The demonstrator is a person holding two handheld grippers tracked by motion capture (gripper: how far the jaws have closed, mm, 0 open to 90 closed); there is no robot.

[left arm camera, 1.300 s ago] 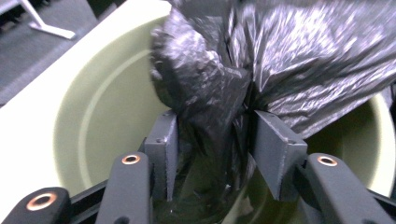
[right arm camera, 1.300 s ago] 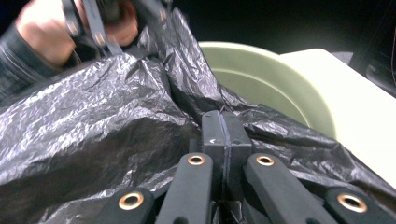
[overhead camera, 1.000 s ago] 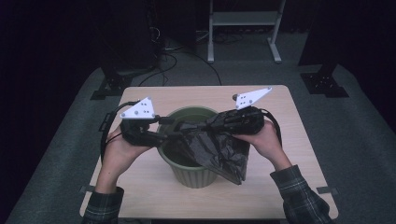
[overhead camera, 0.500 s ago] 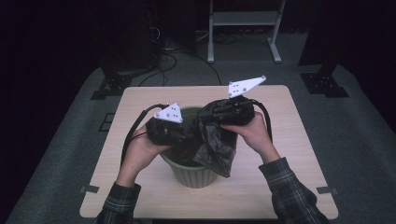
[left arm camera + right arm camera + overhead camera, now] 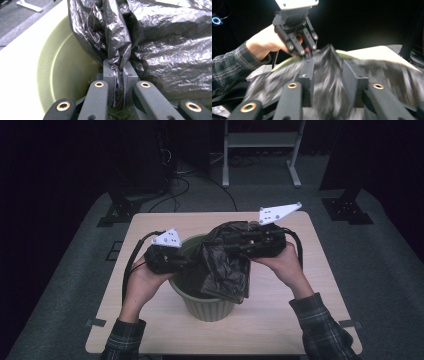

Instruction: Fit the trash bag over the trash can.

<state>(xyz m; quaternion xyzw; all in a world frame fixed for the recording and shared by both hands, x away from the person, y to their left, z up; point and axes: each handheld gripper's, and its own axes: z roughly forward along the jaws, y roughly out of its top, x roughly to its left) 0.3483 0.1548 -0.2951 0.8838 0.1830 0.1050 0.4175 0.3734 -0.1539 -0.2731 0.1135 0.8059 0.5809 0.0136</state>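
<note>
Pinching thin, crinkly black plastic bag [image 5: 160,47] over the round green bin [image 5: 210,305], left claw [image 5: 120,75] clamps a gathered fold; right claw [image 5: 329,75] straddles blurred film, grip uncertain; light, slippery, best held bunched.

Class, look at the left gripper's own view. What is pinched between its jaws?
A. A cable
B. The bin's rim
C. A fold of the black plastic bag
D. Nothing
C: in the left gripper view, the left gripper has its jaws closed on a crinkled fold of the black bag, beside the green bin.

high view looks down from above the tabletop [image 5: 165,320]; both claw-mounted views sit close against the black bag [image 5: 162,50].
</note>
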